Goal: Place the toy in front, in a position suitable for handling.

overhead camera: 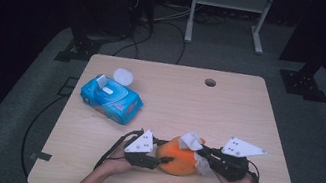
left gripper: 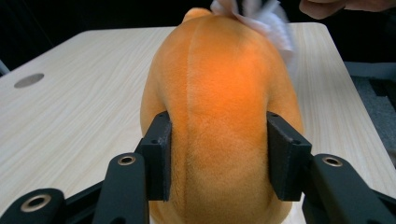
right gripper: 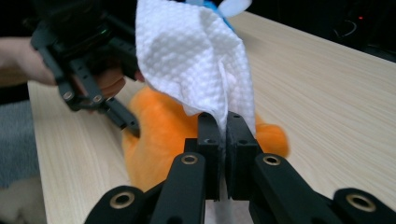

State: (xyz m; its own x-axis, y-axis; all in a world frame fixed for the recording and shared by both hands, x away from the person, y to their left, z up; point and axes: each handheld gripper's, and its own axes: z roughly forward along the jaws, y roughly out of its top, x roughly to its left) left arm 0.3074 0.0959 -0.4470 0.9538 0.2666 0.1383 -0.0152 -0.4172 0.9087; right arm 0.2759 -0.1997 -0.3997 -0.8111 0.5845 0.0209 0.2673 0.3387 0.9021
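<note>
An orange plush toy [overhead camera: 179, 160] lies near the table's front edge, between the two hands. My left gripper [overhead camera: 166, 161] comes in from the left and is shut on it; in the left gripper view the pads [left gripper: 159, 154] press into the toy's [left gripper: 219, 93] sides. From the right, my right gripper [overhead camera: 200, 154] is shut on a white wet wipe [overhead camera: 191, 140] that lies against the toy's top. The right gripper view shows the wipe [right gripper: 191, 56] pinched between the closed jaws [right gripper: 225, 135] and standing up over the toy [right gripper: 159, 135].
A blue pack of wet wipes [overhead camera: 111, 97] with its flap raised lies at the left of the wooden table [overhead camera: 229, 108], with a white round thing [overhead camera: 123, 76] behind it. A cable hole [overhead camera: 210, 82] is near the far edge. Stand legs are on the floor beyond.
</note>
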